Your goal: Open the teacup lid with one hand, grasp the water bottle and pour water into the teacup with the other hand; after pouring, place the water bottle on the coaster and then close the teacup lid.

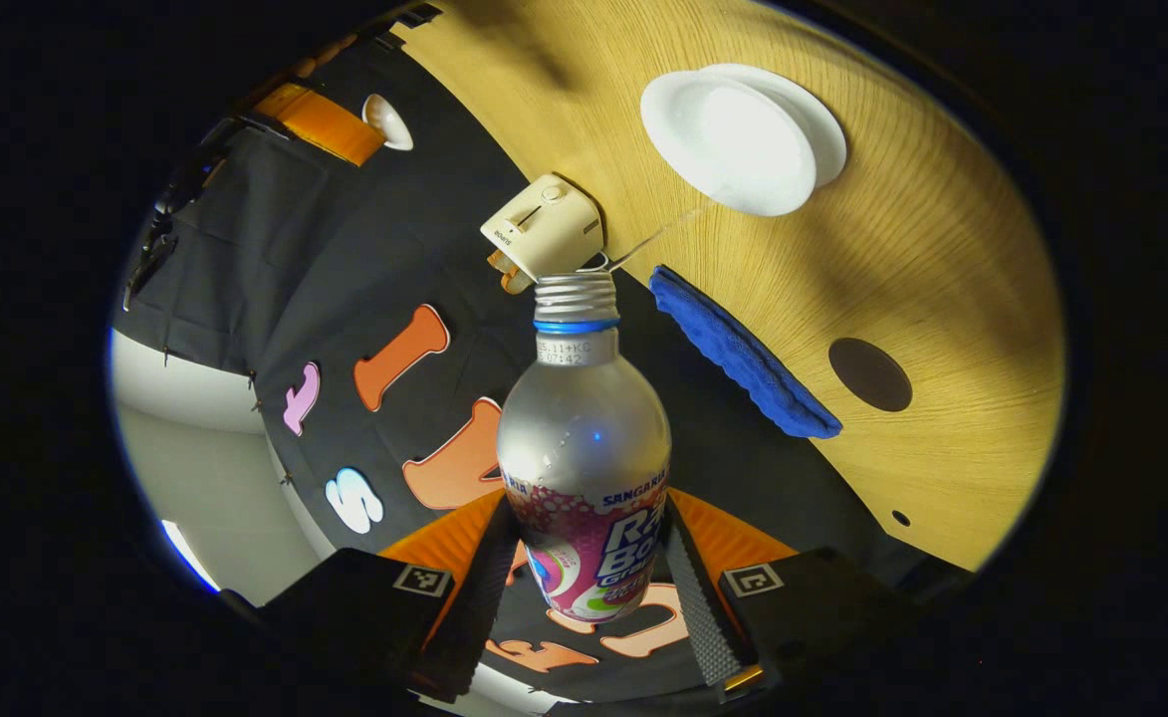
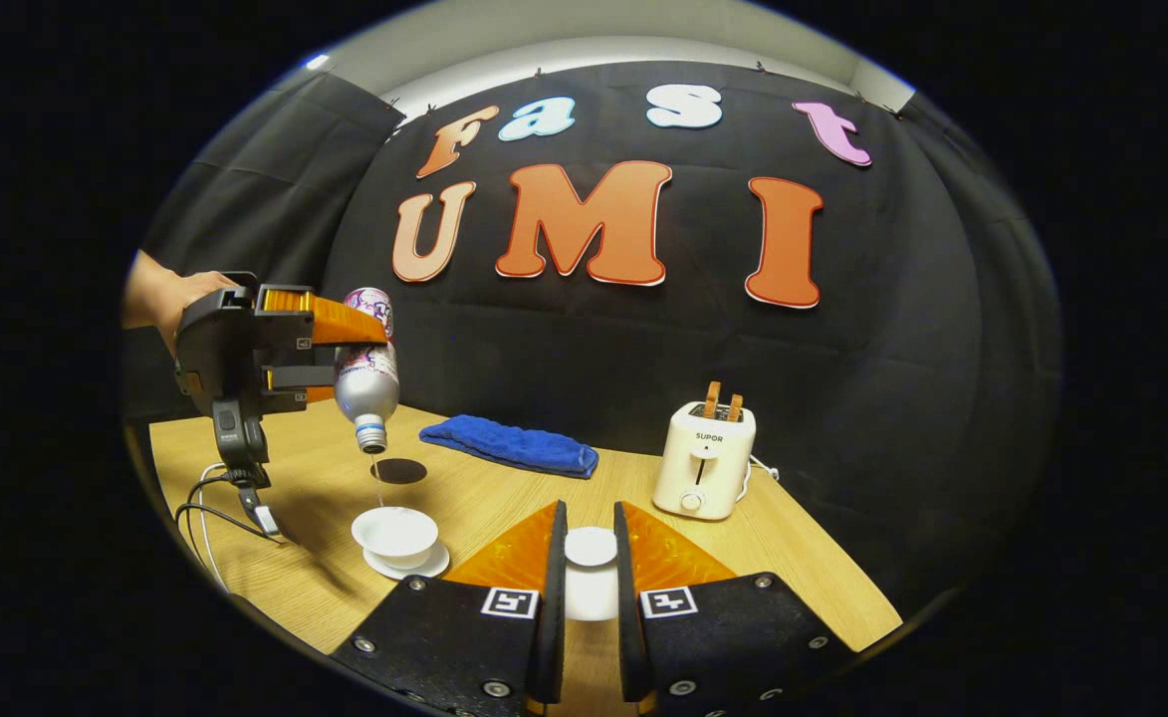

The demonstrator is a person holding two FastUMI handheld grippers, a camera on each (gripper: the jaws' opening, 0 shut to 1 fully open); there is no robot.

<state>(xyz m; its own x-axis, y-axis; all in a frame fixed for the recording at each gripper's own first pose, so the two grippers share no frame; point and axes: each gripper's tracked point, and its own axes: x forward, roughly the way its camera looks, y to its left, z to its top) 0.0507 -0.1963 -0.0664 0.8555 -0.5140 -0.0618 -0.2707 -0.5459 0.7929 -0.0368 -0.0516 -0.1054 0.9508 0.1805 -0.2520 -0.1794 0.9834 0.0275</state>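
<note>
Pale wood covers the counter (image 2: 504, 498), and on it the white teacup (image 2: 396, 531) sits on its saucer (image 2: 424, 568), uncovered. My left tool (image 1: 588, 578) grips the water bottle (image 1: 584, 448) around its lower body with both fingers pressed in, and the bottle is tipped neck-down above the cup. A thin stream of water runs from the open mouth toward the cup.

My right tool (image 2: 588, 573) holds the white teacup lid (image 2: 590, 546) between nearly closed fingers, near the counter and well to the side of the cup.

The dark round coaster (image 2: 399, 470) lies just behind the cup, with a blue cloth (image 2: 509, 445) beside it and a cream toaster (image 2: 703, 460) farther off.

The risks, as I judge them: the stream falls some way before it lands, so a small sway of my left hand could send water onto the saucer or counter. Tipping further could overfill the shallow cup. The smooth bottle could also slip while held inverted.
</note>
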